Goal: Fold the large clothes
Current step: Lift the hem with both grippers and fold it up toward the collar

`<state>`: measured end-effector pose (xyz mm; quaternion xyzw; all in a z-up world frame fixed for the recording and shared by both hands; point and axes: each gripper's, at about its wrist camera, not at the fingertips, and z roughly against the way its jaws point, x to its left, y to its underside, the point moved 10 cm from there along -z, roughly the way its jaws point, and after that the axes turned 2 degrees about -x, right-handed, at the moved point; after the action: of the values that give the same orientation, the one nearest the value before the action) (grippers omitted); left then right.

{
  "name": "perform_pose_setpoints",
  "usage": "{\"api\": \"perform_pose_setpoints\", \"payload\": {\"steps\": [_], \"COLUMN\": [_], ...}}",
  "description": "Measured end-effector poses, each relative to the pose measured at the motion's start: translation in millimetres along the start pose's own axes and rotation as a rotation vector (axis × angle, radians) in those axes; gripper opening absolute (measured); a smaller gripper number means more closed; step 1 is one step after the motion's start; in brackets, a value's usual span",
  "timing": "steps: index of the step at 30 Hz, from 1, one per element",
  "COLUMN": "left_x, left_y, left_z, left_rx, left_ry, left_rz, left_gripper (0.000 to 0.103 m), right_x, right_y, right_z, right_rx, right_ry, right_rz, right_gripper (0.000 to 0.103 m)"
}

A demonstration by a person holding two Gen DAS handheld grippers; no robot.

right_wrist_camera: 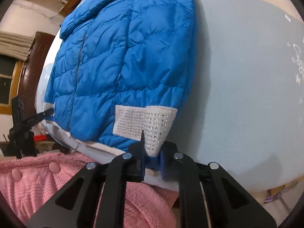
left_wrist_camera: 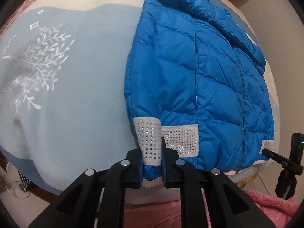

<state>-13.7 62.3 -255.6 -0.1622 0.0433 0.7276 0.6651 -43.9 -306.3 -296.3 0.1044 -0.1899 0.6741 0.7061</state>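
Note:
A bright blue quilted puffer jacket (left_wrist_camera: pixel 190 72) lies front up and zipped on a pale blue blanket (left_wrist_camera: pixel 79 95). Its hem carries white bands studded with rhinestones (left_wrist_camera: pixel 180 140). In the left wrist view my left gripper (left_wrist_camera: pixel 152 152) is shut on the hem corner, where a studded band (left_wrist_camera: pixel 149 136) bends up between the pads. In the right wrist view the jacket (right_wrist_camera: pixel 123 57) fills the centre. My right gripper (right_wrist_camera: pixel 153 144) is shut on a studded hem corner (right_wrist_camera: pixel 159 123), also lifted. Neither gripper appears in the other's view.
A pink fleece garment (right_wrist_camera: pixel 47 186) on the person lies along the near edge. A black clamp on a small stand (left_wrist_camera: pixel 288 163) sits by the jacket's far hem corner, also seen as the stand (right_wrist_camera: pixel 24 125). Dark wooden furniture (right_wrist_camera: pixel 32 72) stands beyond. The blanket (right_wrist_camera: pixel 247 76) spreads wide beside the jacket.

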Motion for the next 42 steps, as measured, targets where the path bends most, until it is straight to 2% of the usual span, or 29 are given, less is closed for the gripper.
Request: {"api": "perform_pose_setpoints", "payload": {"steps": [6, 10, 18, 27, 35, 42], "left_x": [-15.9, -31.4, -44.7, -60.4, -77.5, -73.3], "left_y": [-17.8, -48.8, -116.0, -194.7, -266.5, -313.2], "left_z": [32.1, 63.2, 80.3, 62.1, 36.5, -8.7], "left_rx": [-0.036, -0.097, -0.166, -0.180, -0.198, -0.156], "left_ry": [0.063, 0.122, 0.177, 0.197, 0.152, 0.108], "left_rz": [-0.016, -0.047, -0.072, -0.074, -0.108, -0.077], "left_gripper": [0.014, 0.014, 0.014, 0.014, 0.014, 0.015], "right_x": [11.6, 19.5, 18.4, 8.8, -3.5, -15.4], "right_y": [-11.4, -33.0, -91.8, -177.6, -253.7, -307.9], "right_z": [29.3, 50.6, 80.6, 81.8, 65.5, 42.6], "right_rx": [-0.053, -0.088, -0.134, -0.131, -0.121, -0.101], "right_ry": [-0.034, -0.057, -0.100, -0.109, -0.097, -0.077], "right_rz": [-0.014, -0.019, -0.052, -0.078, -0.102, -0.125], "right_gripper": [0.009, 0.009, 0.009, 0.009, 0.009, 0.010]}}
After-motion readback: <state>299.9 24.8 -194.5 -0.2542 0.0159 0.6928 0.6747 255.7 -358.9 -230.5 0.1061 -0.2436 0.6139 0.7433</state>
